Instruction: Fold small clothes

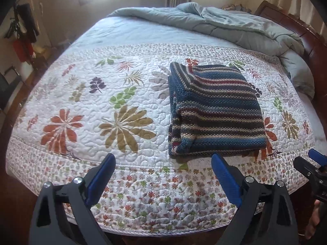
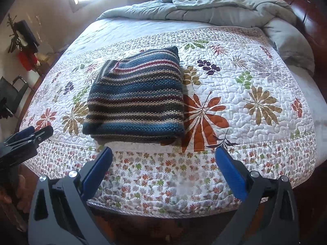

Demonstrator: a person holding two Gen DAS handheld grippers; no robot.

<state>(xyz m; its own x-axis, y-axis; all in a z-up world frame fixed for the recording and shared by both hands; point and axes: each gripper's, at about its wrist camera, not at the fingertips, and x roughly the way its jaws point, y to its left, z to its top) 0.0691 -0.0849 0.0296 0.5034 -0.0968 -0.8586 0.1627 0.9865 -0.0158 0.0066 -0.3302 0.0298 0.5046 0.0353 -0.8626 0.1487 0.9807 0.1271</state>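
A striped knit garment [image 1: 214, 110] in blue, red, brown and cream lies folded into a neat rectangle on the floral quilt [image 1: 85, 106]. It also shows in the right wrist view [image 2: 137, 96]. My left gripper [image 1: 163, 161] is open and empty, held back above the quilt's near edge, in front of the garment's near left corner. My right gripper [image 2: 163, 155] is open and empty, held back above the near edge, in front of the garment's near right corner. The right gripper's tip shows at the right edge of the left wrist view [image 1: 312, 163].
A crumpled grey-blue duvet [image 1: 235, 24] is heaped at the far right of the bed by the wooden headboard [image 1: 306, 32]. The quilt's near edge [image 2: 163, 214] drops to a dark floor. Furniture and a red object [image 1: 20, 49] stand at the left wall.
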